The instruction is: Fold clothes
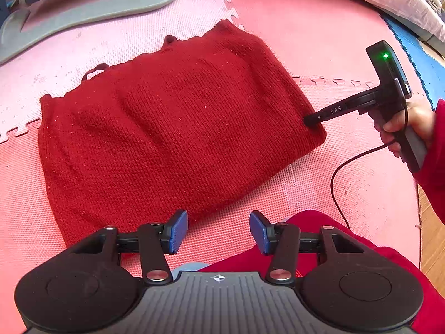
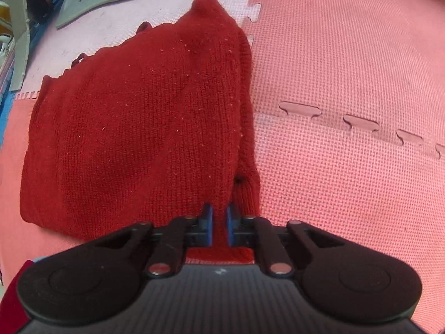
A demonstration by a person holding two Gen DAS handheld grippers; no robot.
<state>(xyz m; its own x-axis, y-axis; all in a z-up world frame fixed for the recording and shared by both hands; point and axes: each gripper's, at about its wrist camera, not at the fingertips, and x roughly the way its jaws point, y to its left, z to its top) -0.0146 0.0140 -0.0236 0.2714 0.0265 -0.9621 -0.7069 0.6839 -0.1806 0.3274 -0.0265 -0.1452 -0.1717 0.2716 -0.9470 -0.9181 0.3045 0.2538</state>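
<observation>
The red knitted sweater (image 1: 167, 128) lies folded on the pink foam mat (image 1: 319, 27). The right gripper (image 2: 219, 217) points steeply down at the sweater's near right corner, and its blue pads (image 2: 230, 222) are almost together, pinching a fold of the knit. In the left wrist view, the hand (image 1: 408, 128) in a red sleeve (image 1: 436, 167) holds this gripper's handle from the right side. The left gripper (image 1: 218, 231) hangs above the sweater's near edge, jaws about half open with nothing between them.
</observation>
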